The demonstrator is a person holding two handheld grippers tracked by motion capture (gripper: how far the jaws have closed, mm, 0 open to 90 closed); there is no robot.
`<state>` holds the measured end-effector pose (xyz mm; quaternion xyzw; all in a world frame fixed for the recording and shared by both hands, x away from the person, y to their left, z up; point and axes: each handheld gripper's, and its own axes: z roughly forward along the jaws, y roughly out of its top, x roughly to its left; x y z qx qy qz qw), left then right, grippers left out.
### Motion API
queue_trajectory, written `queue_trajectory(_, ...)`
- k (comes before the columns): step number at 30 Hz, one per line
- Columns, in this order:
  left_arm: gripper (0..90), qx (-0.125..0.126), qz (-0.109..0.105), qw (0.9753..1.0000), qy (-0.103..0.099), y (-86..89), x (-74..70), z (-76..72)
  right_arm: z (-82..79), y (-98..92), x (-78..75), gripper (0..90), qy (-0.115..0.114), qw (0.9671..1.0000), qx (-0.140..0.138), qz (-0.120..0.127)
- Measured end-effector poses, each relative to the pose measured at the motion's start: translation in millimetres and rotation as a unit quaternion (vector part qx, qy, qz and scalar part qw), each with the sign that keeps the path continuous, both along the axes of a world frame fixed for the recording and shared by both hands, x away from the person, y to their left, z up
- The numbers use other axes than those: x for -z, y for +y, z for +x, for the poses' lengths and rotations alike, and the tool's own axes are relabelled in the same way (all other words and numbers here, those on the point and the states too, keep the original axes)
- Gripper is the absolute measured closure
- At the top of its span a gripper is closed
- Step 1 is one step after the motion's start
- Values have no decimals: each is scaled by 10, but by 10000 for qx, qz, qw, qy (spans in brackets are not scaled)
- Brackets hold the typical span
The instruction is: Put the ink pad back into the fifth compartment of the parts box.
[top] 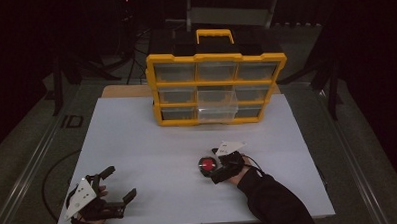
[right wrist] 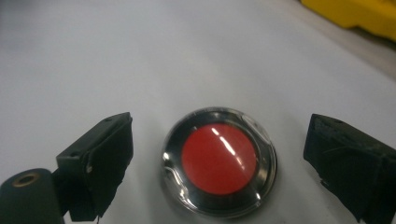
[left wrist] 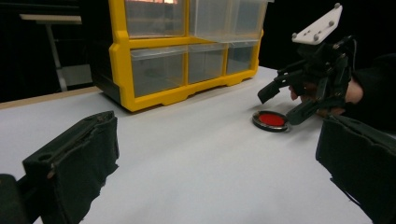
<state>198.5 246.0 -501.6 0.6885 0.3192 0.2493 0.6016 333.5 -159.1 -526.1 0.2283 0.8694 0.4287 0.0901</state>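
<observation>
— Two grippers, what are they doing?
— Left of the red disc, the left gripper rests wide open, empty. Right gripper straddles the disc, jaws apart, not touching: a grasp looks next, needing closure.
— And the organizer behind the disc?
— One drawer pulled out; contents unclear.

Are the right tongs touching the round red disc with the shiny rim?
Apart. In the right gripper view, white table shows between each jaw of the right tongs and the disc.
</observation>
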Motion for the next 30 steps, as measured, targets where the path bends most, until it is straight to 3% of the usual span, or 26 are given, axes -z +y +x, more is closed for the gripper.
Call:
queue_trajectory(5,0,3,-6,10000,3,2,0,0,15,36,0,85,-56,9999,-14,-116)
queue_trajectory(15,0,11,-11,10000,0,3,0,-1,20,107,32,210,-170,9980,-274,-550)
queue_trajectory(20,0,11,-9,10000,2,1,0,-1,34,97,27,295,-24,9981,-350,-506)
queue_trajectory(30,0,21,17,10000,8,-7,2,-1,27,110,13,301,67,9981,-264,-546)
